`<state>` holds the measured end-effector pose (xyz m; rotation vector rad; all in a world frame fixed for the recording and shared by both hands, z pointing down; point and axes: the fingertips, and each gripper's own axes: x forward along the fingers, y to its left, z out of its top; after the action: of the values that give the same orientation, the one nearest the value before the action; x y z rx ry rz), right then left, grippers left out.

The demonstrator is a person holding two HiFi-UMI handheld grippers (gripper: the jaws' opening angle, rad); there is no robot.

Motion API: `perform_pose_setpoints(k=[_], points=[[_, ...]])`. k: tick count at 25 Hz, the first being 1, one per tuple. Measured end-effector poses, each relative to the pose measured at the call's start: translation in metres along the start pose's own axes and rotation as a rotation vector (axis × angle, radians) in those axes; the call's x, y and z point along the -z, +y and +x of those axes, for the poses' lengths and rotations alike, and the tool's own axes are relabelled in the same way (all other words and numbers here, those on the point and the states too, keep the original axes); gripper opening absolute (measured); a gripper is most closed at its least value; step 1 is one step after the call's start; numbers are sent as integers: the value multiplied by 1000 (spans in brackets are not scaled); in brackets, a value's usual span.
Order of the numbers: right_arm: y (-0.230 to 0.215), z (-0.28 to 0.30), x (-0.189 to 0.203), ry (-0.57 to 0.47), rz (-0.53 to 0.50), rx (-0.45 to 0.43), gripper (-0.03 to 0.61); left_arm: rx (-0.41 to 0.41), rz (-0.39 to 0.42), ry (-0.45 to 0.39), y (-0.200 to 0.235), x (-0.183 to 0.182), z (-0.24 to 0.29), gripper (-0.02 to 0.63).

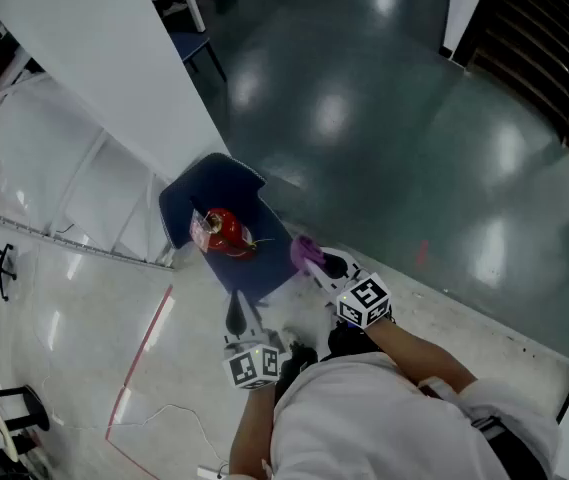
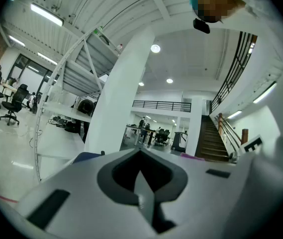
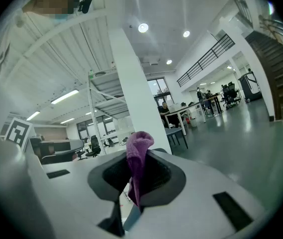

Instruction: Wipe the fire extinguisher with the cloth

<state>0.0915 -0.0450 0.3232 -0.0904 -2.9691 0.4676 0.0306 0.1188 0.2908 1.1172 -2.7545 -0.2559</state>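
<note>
1. Head view: the red fire extinguisher (image 1: 226, 233) lies on its side on the seat of a dark blue chair (image 1: 196, 190). The chair stands on the floor (image 1: 384, 118) at the foot of a white pillar (image 1: 84, 48).
   - The right gripper (image 1: 316, 260) reaches toward the chair's near right corner. A purple cloth (image 1: 304, 251) is bunched at its tip, near the fire extinguisher but apart from it.
   - The left gripper (image 1: 236, 314) hangs lower, just in front of the chair's near edge, with its dark jaws pointing at the seat.
   - The person's white sleeves fill the bottom of the picture.

2. Left gripper view: the left gripper (image 2: 140, 176) has its jaws pressed together, the pads meeting along one thin line with nothing between them.
   - Past the gripper body a strip of the blue chair (image 2: 86, 156) shows at the left and a sliver of the purple cloth (image 2: 191, 156) at the right.
   - Beyond stand the white pillar (image 2: 116, 98) and a staircase (image 2: 213, 139).

3. Right gripper view: the right gripper (image 3: 133, 199) is clamped on the purple cloth (image 3: 139, 156). The cloth is pinched between the pads and stands up past the jaw tips in a folded bundle.
   - Behind it rises the white pillar (image 3: 131, 78), and desks (image 3: 198, 107) stand farther off on the shiny floor (image 3: 240, 143).
</note>
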Motion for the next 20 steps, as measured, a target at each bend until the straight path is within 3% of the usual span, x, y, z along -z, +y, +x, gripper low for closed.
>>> perform_pose_setpoints(k=[14, 20], points=[[-5, 5, 4, 21, -24, -10, 55, -25, -12, -4, -5, 3, 5, 6], [-23, 32, 28, 54, 4, 14, 55, -46, 0, 0, 7, 15, 20, 6]])
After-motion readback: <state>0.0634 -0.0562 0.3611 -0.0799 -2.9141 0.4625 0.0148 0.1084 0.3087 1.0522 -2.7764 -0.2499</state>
